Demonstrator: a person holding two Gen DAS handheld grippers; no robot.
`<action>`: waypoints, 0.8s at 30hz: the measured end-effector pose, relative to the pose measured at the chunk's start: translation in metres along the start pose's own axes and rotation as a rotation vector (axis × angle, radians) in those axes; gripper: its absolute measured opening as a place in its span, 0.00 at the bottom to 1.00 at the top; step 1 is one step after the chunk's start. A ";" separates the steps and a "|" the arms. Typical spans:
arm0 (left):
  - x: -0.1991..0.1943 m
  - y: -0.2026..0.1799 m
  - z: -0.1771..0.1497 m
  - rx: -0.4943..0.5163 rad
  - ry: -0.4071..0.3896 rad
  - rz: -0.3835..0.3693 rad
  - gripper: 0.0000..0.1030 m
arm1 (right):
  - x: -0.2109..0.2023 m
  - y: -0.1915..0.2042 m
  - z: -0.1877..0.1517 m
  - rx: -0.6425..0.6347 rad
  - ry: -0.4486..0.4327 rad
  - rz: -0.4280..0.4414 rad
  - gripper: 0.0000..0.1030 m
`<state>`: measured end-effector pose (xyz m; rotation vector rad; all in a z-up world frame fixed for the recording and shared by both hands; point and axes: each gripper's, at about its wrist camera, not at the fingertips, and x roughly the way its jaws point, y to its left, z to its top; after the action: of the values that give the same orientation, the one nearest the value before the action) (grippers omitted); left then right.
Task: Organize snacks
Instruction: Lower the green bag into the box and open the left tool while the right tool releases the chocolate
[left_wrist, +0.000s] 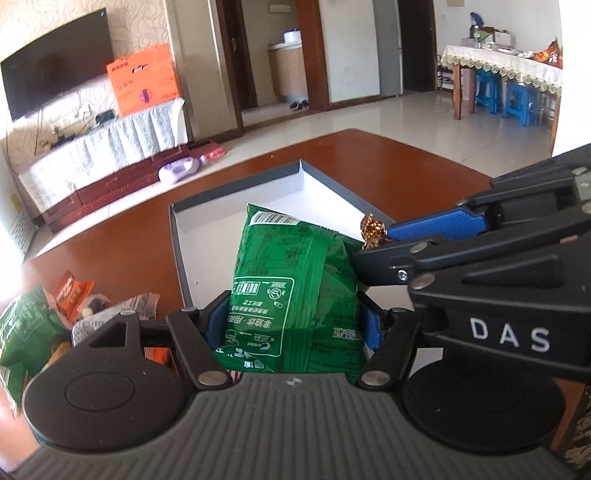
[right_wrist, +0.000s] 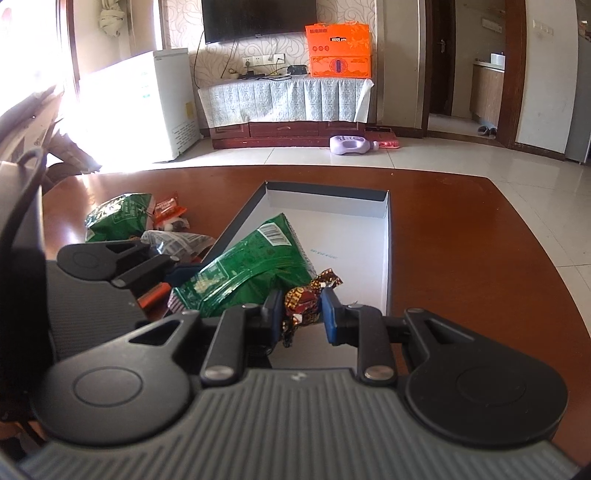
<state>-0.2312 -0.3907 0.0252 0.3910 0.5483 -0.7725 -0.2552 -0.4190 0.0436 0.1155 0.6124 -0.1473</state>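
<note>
My left gripper is shut on a green snack bag and holds it over the near end of an open white box with a dark rim. The bag and the left gripper also show in the right wrist view, above the box. My right gripper is shut on a small brown-and-gold wrapped candy, just right of the green bag at the box's near end. The candy and right gripper also show in the left wrist view.
A pile of loose snacks lies on the brown table left of the box: another green bag, an orange packet and a grey-white packet. The same pile shows in the left wrist view. The table's far edge lies beyond the box.
</note>
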 end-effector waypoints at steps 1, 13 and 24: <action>-0.001 -0.004 -0.003 0.012 -0.016 -0.005 0.70 | 0.001 -0.001 0.000 0.002 -0.001 -0.006 0.25; -0.012 -0.020 -0.007 0.088 -0.112 0.007 0.95 | 0.021 -0.004 0.003 0.016 -0.003 -0.029 0.26; -0.040 -0.036 -0.006 0.134 -0.158 -0.028 0.98 | 0.024 -0.010 0.005 0.042 -0.016 -0.015 0.26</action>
<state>-0.2834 -0.3895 0.0389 0.4422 0.3560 -0.8615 -0.2349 -0.4322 0.0327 0.1503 0.5949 -0.1758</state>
